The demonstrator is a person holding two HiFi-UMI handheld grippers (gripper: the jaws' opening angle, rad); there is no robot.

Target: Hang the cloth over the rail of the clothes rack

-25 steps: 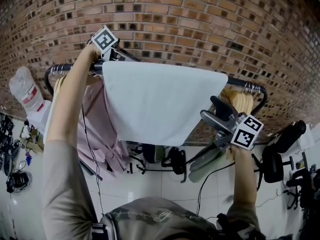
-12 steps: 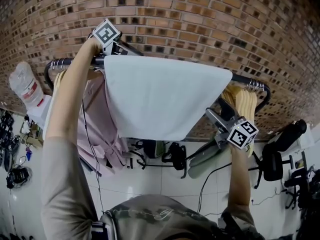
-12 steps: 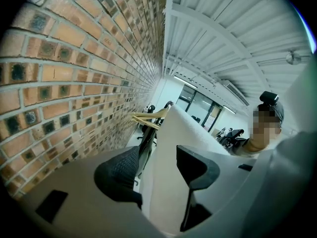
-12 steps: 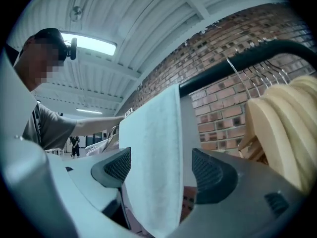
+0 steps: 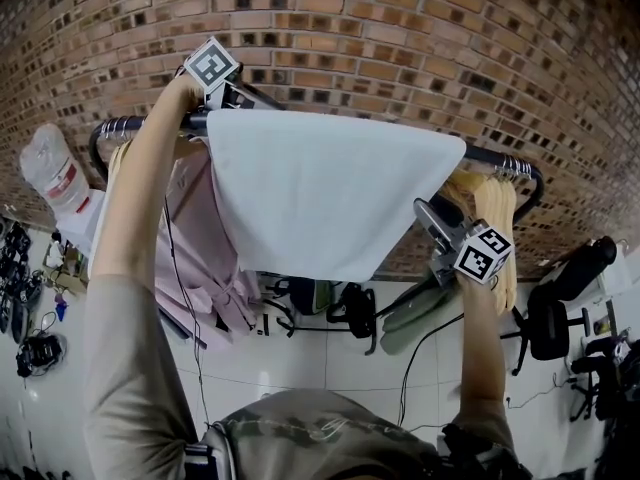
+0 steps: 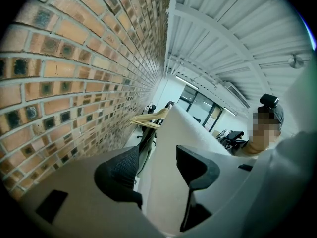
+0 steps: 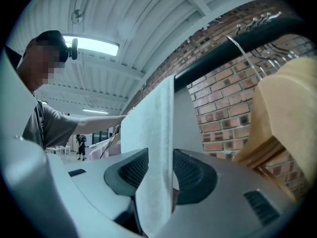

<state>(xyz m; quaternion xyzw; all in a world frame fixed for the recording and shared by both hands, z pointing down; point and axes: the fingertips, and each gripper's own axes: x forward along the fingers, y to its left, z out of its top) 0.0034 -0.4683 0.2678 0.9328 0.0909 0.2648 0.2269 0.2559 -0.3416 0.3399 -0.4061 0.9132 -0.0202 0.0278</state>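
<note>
Up against the brick wall (image 5: 400, 28), head view, I see the white cloth (image 5: 320, 193) draped over the rack's rail (image 5: 480, 157). Left gripper view: my left gripper (image 6: 157, 157) stands with jaws apart, cloth between them, ungripped. Right gripper view: my right gripper (image 7: 161, 170), jaws just closing, pinches the cloth's right edge.

An office-workshop hall: brick wall (image 5: 400, 28), ribbed metal ceiling (image 6: 237, 29), office chairs (image 5: 572, 270).

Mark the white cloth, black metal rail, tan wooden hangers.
white cloth (image 5: 320, 198), head view, centre of draped panel
black metal rail (image 5: 482, 155), head view, bare stretch right of cloth
tan wooden hangers (image 5: 492, 200), head view, hanger shoulder
</note>
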